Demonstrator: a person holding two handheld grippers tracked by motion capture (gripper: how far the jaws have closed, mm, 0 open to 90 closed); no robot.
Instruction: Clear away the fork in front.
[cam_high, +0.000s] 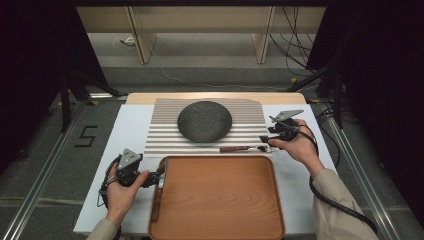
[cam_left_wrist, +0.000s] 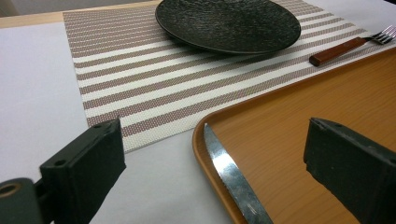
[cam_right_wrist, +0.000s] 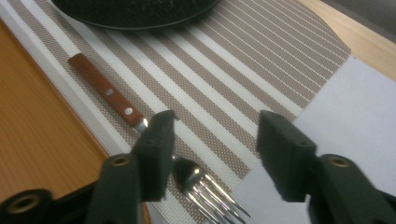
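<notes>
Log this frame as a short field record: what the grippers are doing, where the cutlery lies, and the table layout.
left gripper: open, jaws either side of the knife
knife: blade on the left rim of the tray
right gripper: open, above the fork's neck
fork: flat on the striped mat, wooden handle, not gripped
plate: dark, empty, centred on mat
tray: wooden, nearest the person
mat: striped, behind tray

Tongs (cam_right_wrist: 215, 133) parted over fork (cam_right_wrist: 140, 126), striped placemat (cam_right_wrist: 233, 79), dark plate (cam_right_wrist: 135, 11)
</notes>
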